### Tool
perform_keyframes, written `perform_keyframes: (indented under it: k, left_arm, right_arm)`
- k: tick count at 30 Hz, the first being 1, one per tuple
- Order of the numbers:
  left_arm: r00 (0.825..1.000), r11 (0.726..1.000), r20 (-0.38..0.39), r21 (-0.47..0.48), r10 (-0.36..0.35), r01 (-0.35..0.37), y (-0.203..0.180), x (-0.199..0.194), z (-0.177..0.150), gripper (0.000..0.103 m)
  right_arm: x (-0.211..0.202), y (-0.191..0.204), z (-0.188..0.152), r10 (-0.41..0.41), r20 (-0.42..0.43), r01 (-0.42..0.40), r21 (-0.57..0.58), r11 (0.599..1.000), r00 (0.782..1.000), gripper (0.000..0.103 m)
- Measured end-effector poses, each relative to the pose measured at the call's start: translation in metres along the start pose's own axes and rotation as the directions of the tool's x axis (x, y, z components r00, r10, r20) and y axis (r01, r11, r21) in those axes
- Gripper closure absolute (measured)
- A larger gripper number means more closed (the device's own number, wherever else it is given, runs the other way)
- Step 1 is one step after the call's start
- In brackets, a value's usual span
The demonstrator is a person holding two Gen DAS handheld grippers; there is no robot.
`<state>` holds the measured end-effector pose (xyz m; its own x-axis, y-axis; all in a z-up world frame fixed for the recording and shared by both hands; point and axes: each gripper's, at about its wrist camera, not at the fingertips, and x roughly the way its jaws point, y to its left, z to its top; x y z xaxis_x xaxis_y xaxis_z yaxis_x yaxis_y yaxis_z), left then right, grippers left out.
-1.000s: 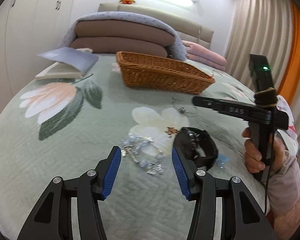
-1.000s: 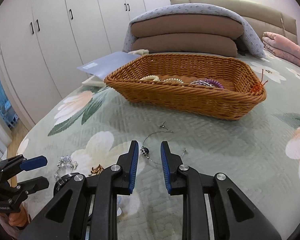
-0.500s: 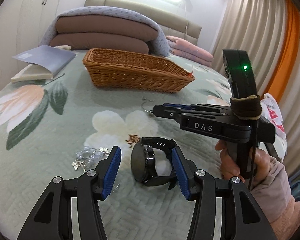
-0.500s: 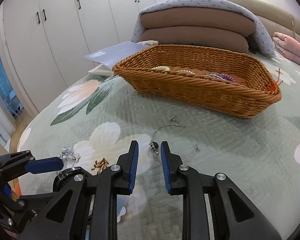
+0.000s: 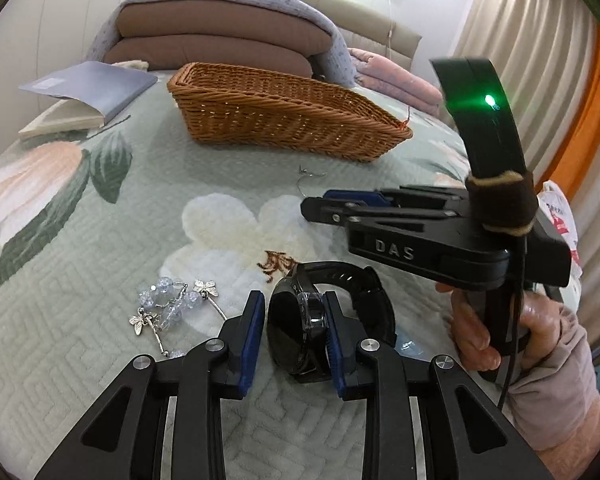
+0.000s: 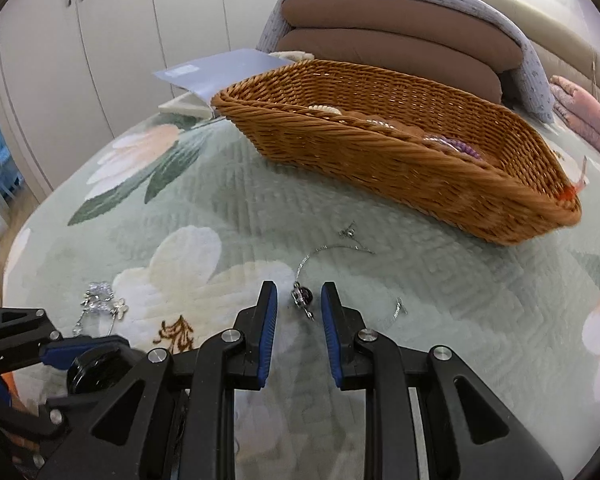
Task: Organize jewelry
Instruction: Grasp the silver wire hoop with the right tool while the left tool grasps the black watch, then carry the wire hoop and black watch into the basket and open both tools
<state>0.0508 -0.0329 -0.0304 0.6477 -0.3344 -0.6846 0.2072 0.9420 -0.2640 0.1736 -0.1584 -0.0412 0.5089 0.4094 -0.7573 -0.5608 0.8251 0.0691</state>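
L gripper (image 5: 294, 334) has a black watch (image 5: 296, 332) between its blue pads; jaws have just been closing in on it. R pad sits against the clear bit on the watch's side, but L pad looks a hair off the case, so can't tell if it's truly clamped yet. Watch strap (image 5: 364, 292) curls away to 1 o'clock, its far end hidden behind the R jaw. At 10 o'clock of that claw, just beside it, lies a crystal-bead bracelet w/ dragonfly charms (image 5: 172, 308), partly cut off by the L finger.

R gripper (image 6: 298, 314) is narrowly parted, holding nothing; a dark bead pendant (image 6: 303, 296) lies just beyond the gap at 12 o'clock, on a thin wire necklace (image 6: 332, 248) that loops off toward 1 o'clock. Whether the tips touch the bedspread (image 6: 228, 208) is hard to make out.

Further out at 12–1 o'clock stands the wicker basket (image 6: 400, 160); its contents are mostly hidden by the near wall, only pale and purple bits show. The person's hand (image 5: 488, 332) grips the R tool's handle.
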Motion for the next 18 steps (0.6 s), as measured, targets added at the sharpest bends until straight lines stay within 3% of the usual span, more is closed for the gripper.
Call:
perform_keyframes:
  k: [3,5,10,12,14,18]
  left_arm:
    - [1.000,1.000,-0.006,-0.007,-0.008,0.008,0.002,0.001,0.000,0.074]
    - [1.000,1.000,-0.009,-0.014,-0.020,0.020,0.003,0.002,0.000,0.075]
    - [1.000,0.999,-0.007,-0.019,-0.031,0.031,0.006,0.003,0.001,0.076]
    - [1.000,1.000,-0.004,-0.015,-0.028,0.027,0.006,0.003,0.001,0.077]
    - [1.000,1.000,0.001,-0.012,-0.021,0.021,0.006,0.002,0.001,0.085]
    - [1.000,1.000,0.018,-0.007,-0.023,0.023,0.005,-0.002,0.000,0.087]
  right_arm:
    - [0.003,0.005,-0.001,-0.019,-0.007,0.019,-0.027,0.999,1.000,0.078]
    - [0.002,0.004,-0.002,-0.022,-0.001,0.022,-0.023,1.000,1.000,0.088]
    - [-0.003,-0.001,-0.005,0.002,0.021,-0.003,0.017,1.000,1.000,0.089]
    - [-0.008,-0.002,-0.006,0.007,0.042,-0.008,0.023,1.000,0.999,0.090]
    - [-0.017,-0.003,-0.007,0.017,0.086,-0.019,0.028,0.999,0.996,0.090]
    - [-0.033,-0.007,-0.009,0.033,0.154,-0.039,0.040,0.998,0.988,0.090]
